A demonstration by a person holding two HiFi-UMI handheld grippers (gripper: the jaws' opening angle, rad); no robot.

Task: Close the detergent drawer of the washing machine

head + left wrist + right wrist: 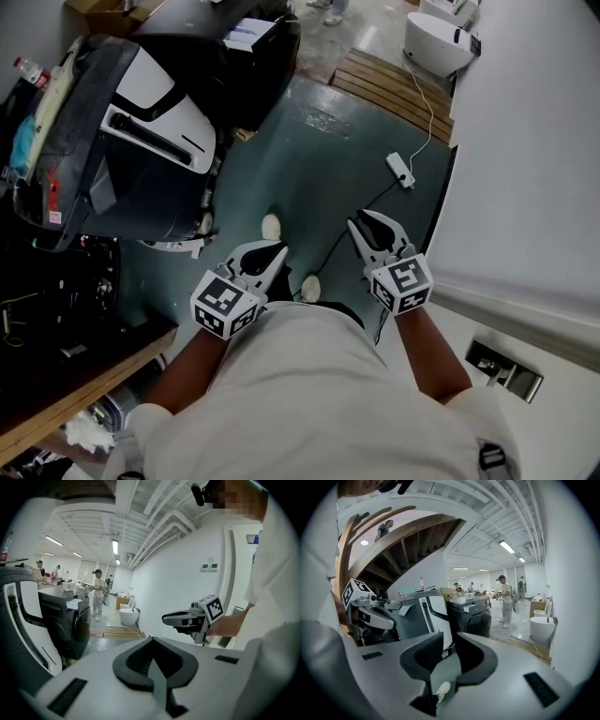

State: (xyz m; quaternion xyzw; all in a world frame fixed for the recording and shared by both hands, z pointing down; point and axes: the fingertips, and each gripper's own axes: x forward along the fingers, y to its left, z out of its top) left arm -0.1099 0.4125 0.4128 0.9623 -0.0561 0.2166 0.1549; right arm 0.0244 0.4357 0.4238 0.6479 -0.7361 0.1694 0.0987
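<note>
Across the floor (337, 159) from our pressed-together left hand-held gripper (279, 250) and spread, empty right hand-held gripper (375, 221), the drawer (465, 600) of the washing machine (472, 617) seems ajar: light plastic, we judge, best pushed by its front.

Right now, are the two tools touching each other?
Apart. The head view shows bare floor between the left tool and the right tool, held side by side.

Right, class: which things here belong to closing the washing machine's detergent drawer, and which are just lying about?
Job: washing machine, detergent drawer, left claw, right claw.
Lying about: power strip, wooden pallet, white basin, bottle.
</note>
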